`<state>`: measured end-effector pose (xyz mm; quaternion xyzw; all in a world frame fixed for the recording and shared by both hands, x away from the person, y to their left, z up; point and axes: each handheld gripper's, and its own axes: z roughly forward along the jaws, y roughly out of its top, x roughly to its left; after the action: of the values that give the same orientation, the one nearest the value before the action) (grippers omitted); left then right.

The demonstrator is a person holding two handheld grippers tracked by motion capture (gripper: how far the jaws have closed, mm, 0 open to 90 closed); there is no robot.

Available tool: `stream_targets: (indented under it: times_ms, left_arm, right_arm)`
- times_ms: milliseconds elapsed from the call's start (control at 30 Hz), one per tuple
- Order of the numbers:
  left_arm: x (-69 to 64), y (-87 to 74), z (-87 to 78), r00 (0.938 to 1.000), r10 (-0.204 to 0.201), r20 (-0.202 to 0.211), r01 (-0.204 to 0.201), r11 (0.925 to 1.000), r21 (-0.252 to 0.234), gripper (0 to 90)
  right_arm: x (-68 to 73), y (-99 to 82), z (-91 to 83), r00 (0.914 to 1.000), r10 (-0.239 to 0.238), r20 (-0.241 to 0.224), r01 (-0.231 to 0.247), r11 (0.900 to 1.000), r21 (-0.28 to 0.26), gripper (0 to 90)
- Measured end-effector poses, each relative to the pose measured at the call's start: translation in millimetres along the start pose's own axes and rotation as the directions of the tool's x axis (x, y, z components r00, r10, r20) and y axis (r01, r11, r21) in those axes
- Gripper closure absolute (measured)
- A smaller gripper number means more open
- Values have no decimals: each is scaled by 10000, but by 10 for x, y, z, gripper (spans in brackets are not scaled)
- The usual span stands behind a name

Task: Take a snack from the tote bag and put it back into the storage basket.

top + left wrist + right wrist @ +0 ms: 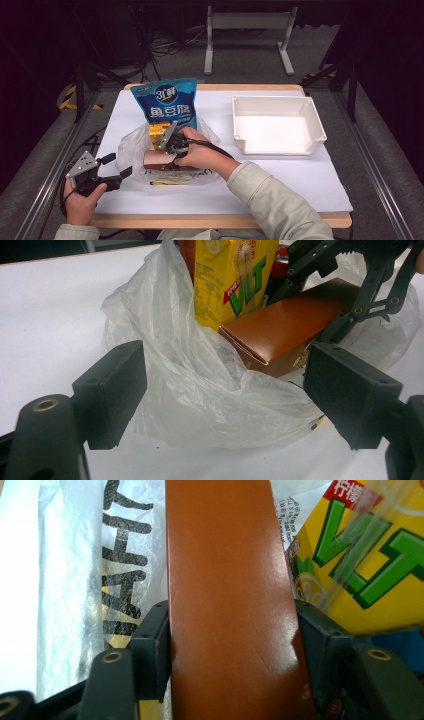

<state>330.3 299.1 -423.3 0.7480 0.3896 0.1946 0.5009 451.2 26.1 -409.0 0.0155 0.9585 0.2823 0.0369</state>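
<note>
A clear plastic bag [131,147] lies on the white table top. In it stand a yellow lemon-tea carton [157,132] and a brown box [156,161]. A blue snack pouch [167,102] stands upright behind the bag. My right gripper [230,645] reaches into the bag and is shut on the brown box [230,605], one pad on each long side, beside the yellow carton [370,565]. My left gripper [227,395] stands open at the bag's [200,390] near left edge, with the crumpled plastic just ahead of its pads. In the high view the left gripper [119,166] is apart from the bag.
A white rectangular tray [277,148] sits at the right of the table. The table's front edge runs close to the person's sleeves. Black print shows on the bag film [120,580] under the box. Cables and a metal stand lie on the floor beyond the table.
</note>
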Motion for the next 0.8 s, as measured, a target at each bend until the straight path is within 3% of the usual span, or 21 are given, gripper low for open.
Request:
stream_targets:
  times_ms: [200,433,800]
  left_arm:
    - [5,-2,-1,10000,-7,-20,7,10000,0,182]
    - [-2,2,6,10000,-44,11,44,10000,-49,183]
    - [4,5,16,10000,5,-16,-5,10000,-50,183]
  right_arm:
    - [-13,1,-48,9995,-298,88,297,9996,29,424]
    - [-17,32,-172,9987,-467,213,475,9981,-397,428]
    - [-38,98,-396,9994,-311,167,328,9924,-1182,428]
